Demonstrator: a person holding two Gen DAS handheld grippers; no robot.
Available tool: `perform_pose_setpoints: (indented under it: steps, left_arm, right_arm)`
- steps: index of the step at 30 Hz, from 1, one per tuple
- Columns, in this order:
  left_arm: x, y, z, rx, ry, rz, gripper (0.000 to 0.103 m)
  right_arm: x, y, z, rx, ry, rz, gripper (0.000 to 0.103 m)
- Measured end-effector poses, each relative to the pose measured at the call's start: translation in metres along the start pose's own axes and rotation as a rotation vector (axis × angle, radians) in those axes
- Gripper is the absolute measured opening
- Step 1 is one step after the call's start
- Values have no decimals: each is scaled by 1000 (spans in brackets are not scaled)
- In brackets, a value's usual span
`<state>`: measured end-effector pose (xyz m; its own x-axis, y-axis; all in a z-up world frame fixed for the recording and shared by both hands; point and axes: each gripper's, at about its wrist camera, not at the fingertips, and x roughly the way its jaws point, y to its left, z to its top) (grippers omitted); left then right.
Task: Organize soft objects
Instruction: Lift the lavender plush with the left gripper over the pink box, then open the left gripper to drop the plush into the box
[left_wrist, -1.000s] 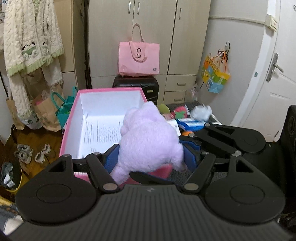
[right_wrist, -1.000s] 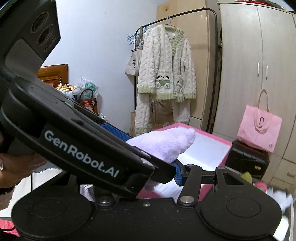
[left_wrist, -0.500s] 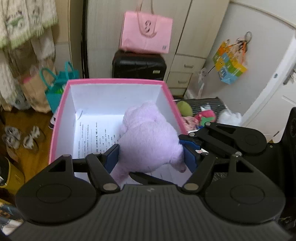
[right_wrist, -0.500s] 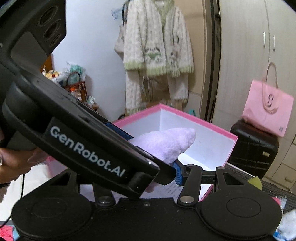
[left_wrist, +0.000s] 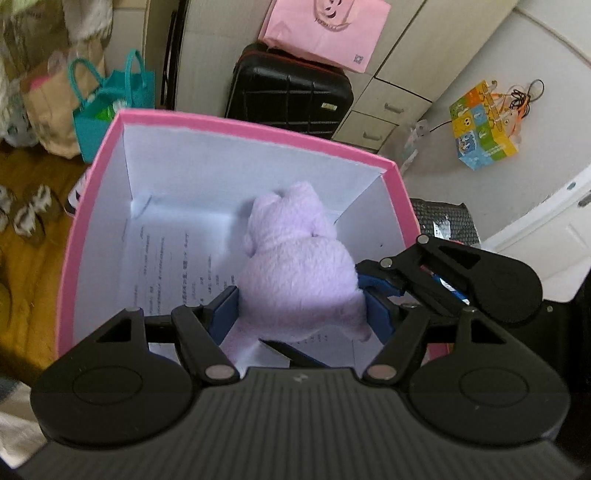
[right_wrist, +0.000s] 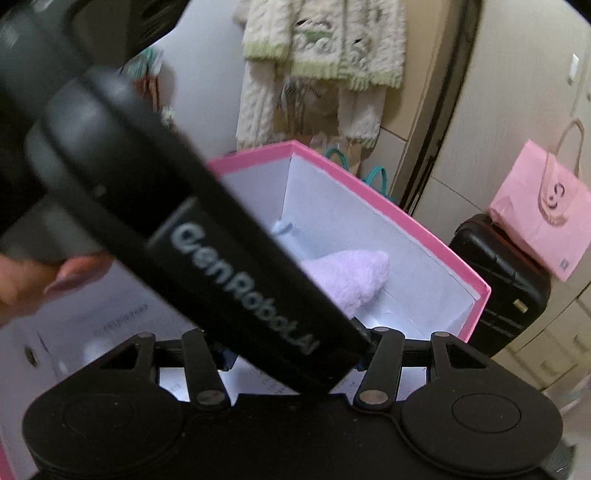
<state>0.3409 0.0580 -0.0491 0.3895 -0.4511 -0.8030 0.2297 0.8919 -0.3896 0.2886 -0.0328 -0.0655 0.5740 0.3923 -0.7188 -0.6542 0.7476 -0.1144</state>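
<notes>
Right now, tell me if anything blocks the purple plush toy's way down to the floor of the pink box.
Nothing visible does. The purple plush toy, clamped in the left gripper, hangs inside the pink box; below it lies only a flat printed sheet.

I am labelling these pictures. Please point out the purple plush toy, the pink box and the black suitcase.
purple plush toy (left_wrist: 295, 273): left wrist view, its back.
pink box (left_wrist: 258, 127): left wrist view, far rim.
black suitcase (left_wrist: 288, 92): left wrist view, front face.

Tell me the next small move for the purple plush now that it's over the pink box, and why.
Probably lower it a little further, then open both grippers. The purple plush hangs inside the pink box, above the printed paper on its floor, squeezed by the left gripper; the right gripper appears clamped on it too.
</notes>
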Motion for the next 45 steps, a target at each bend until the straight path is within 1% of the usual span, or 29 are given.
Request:
perform_pose_setpoints:
  steps: [3,5,6,8,10,14,17,19,21,25,30,37,41,45]
  left_arm:
    - [2,1,0,-21,-12,-1,72]
    - [-5,-6,-4,18,-45,4,73]
    - [-10,-9,-5,34,-61,-1,75]
    - [-23,-13,-9,59,-97,-3,75]
    - [-37,-19,-12,94,-130,16,75]
    - [-63,-33,-26,191,-174,74,75]
    - [-81,-42,-36,230,-188,85,75]
    - [-94,-48,-44,255,-205,95,75]
    - [-104,-54,-51,279,-224,103,75]
    - [-125,-72,-69,333,-255,107,75]
    - [-141,-96,-89,400,-253,81,75]
    - [-151,-124,-112,458,-239,48,76]
    - [-149,-140,-127,504,-238,42,76]
    - [-136,-157,-142,538,-234,41,76]
  right_arm:
    - [1,5,1,-32,29,-44,64]
    - [-3,9,-1,-55,31,-71,64]
    - [-6,10,-2,-57,26,-78,64]
    - [-15,11,-3,-45,15,-79,64]
    - [-28,11,-4,-29,-2,-87,68]
    - [-54,15,-7,-20,-31,-106,68]
    - [-75,19,-12,-15,-53,-117,68]
    - [-94,18,-20,-10,-70,-132,68]
    - [-114,28,-29,-9,-86,-142,69]
    - [-142,28,-41,7,-114,-147,70]
    - [-172,26,-63,25,-140,-153,70]
    - [-200,24,-83,46,-152,-198,71]
    - [-217,17,-100,64,-169,-213,72]
    - [-227,2,-122,134,-189,-207,72]
